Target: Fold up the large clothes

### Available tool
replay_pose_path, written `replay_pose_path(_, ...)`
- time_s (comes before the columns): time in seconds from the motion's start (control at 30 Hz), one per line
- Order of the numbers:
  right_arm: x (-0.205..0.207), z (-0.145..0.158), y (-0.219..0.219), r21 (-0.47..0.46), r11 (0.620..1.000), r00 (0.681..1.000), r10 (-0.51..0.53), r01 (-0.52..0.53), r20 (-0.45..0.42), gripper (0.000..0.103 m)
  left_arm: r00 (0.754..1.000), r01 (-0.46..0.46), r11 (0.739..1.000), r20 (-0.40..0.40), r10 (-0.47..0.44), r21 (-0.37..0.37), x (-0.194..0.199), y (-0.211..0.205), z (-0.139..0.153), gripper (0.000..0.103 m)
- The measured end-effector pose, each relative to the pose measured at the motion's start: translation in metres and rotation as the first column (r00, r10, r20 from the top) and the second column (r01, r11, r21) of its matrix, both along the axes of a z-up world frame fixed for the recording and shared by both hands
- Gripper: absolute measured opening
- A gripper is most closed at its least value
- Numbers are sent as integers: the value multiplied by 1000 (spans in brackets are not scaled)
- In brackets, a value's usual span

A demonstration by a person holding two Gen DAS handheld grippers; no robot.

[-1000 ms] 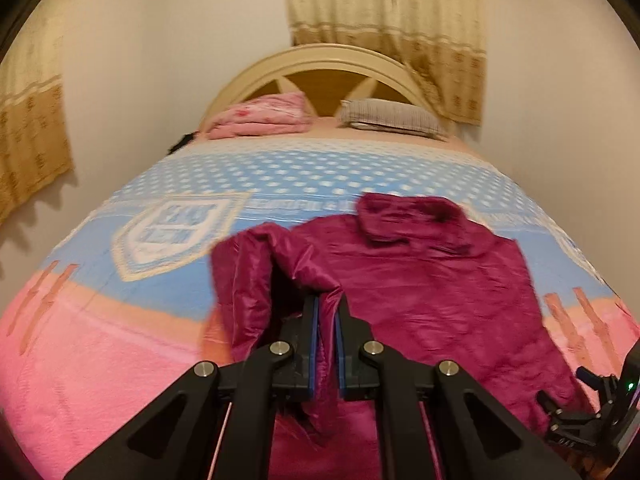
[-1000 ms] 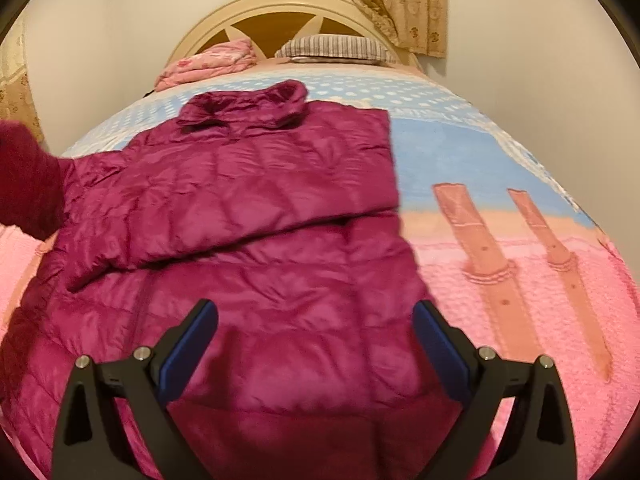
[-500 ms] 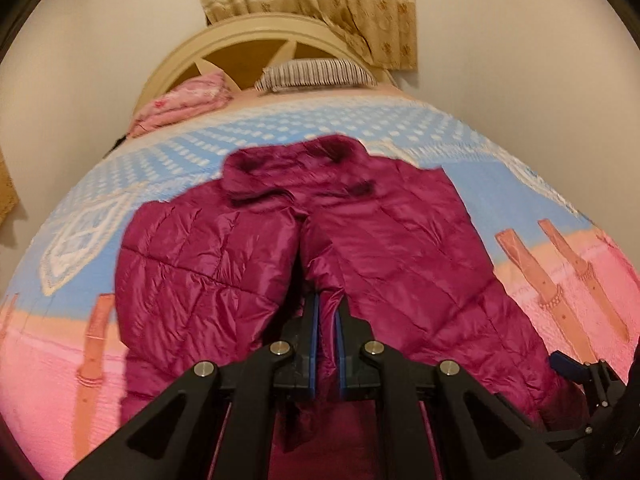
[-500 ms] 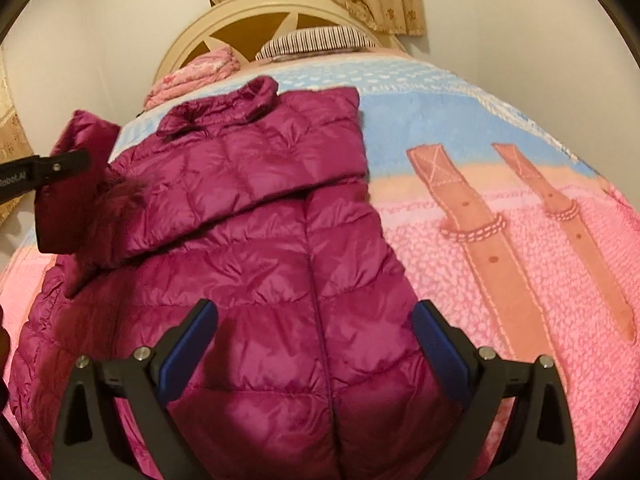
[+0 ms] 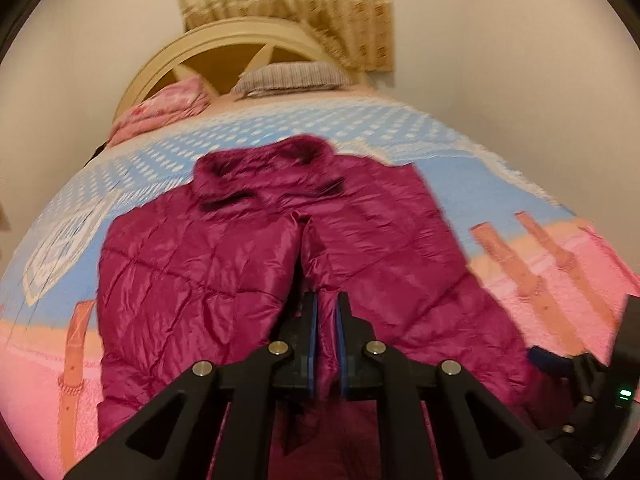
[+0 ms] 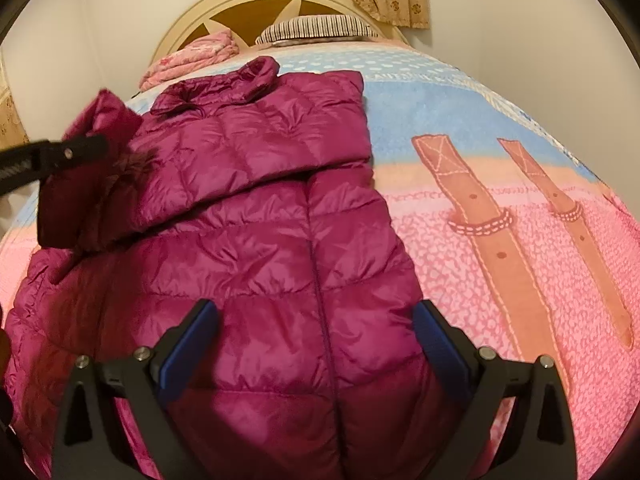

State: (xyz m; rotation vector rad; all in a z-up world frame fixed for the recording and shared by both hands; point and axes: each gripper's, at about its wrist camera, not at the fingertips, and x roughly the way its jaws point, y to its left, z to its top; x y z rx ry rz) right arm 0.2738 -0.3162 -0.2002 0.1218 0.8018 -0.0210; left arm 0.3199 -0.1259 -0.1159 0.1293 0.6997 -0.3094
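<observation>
Magenta puffer jacket [image 6: 280,240] on bed [image 6: 520,240]: right sleeve folded across; left gripper [image 5: 326,312] pinches left sleeve; right gripper [image 6: 316,336] spread, empty; body fold remains toward 12 o'clock.

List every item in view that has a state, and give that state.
puffer jacket: flat on the bed, right sleeve folded across the chest, left sleeve lifted.
left sleeve: pinched in the left gripper.
left gripper: shut on the sleeve.
right gripper: open, holding nothing, over the jacket's hem.
curtain: drawn.
pink blanket: folded by the headboard.
</observation>
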Motion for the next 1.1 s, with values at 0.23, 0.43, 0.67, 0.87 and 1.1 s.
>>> replay_pose_path(0.23,-1,0,-1,2,1000,1000,-2,2,5,100,1000,21,1000,19,-21,-6,-11,1,11,10)
replay_pose_path(0.43,-1,1,-1,9,1000,1000,3,-3,5,100,994,-112,991,15,111,74,7,55,-4,13)
replay_pose_path(0.67,-6,30,5,75,997,999,26,-29,47,100,970,-233,968,-50,238,89,25,128,-26,14)
replay_pose_path(0.87,25,59,53,220,960,985,172,-174,30,90,953,-274,960,-114,280,64,32,160,-42,25)
replay_pose_path(1.1,77,38,96,299,926,966,254,-230,-43,45,934,-313,949,-192,302,-28,29,193,-63,44)
